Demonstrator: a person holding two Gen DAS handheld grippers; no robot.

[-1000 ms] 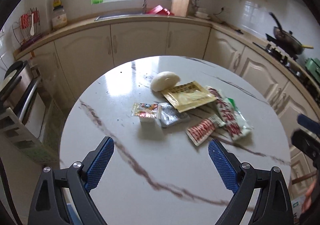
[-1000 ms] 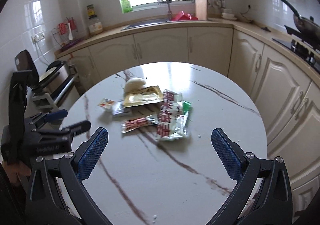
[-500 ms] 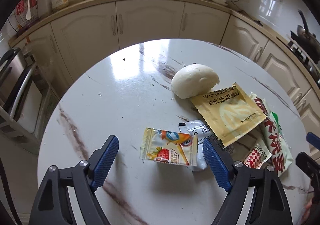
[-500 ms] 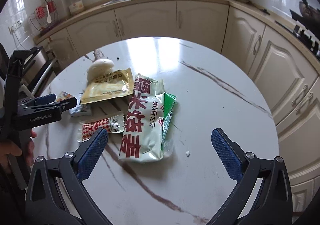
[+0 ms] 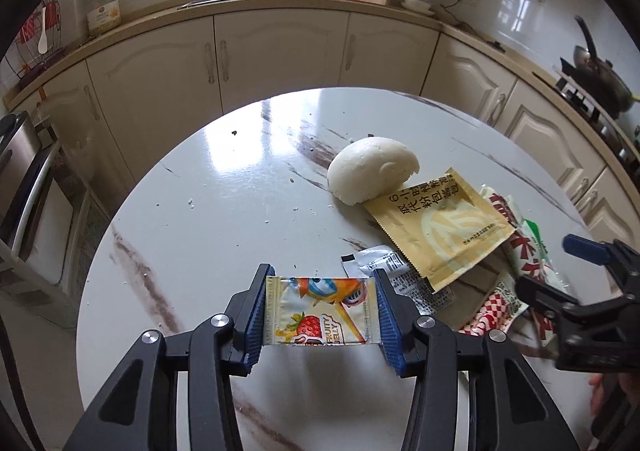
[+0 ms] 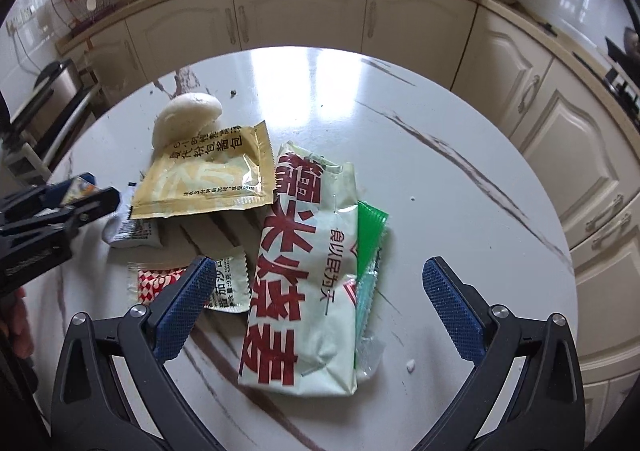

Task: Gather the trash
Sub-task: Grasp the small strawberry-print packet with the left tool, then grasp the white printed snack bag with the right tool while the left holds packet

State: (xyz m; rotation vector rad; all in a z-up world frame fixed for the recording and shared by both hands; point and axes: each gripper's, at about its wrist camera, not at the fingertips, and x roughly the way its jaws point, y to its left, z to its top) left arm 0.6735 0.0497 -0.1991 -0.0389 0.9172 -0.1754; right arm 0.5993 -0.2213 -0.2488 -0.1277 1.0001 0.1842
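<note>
Trash lies on a round white marble table (image 5: 224, 219). My left gripper (image 5: 320, 311) is shut on a colourful fruit jelly packet (image 5: 320, 311), its blue pads touching both ends. My right gripper (image 6: 320, 299) is open, its jaws either side of the lower end of a large white wrapper with red characters (image 6: 308, 271). A green wrapper (image 6: 370, 227) sticks out under it. A yellow pouch (image 6: 208, 179), a white bun (image 6: 184, 115), a grey sachet (image 5: 396, 271) and a red checkered sachet (image 6: 160, 279) lie close by.
Cream kitchen cabinets (image 5: 280, 51) curve around behind the table. A sink and window are at the back. A stove with a pan (image 5: 592, 67) is at the right. A metal appliance rack (image 5: 24, 187) stands left of the table. Crumbs dot the tabletop.
Both grippers moved forward and down to the trash. The left gripper closed onto the jelly packet. The right gripper came lower over the large white wrapper and stays open.
</note>
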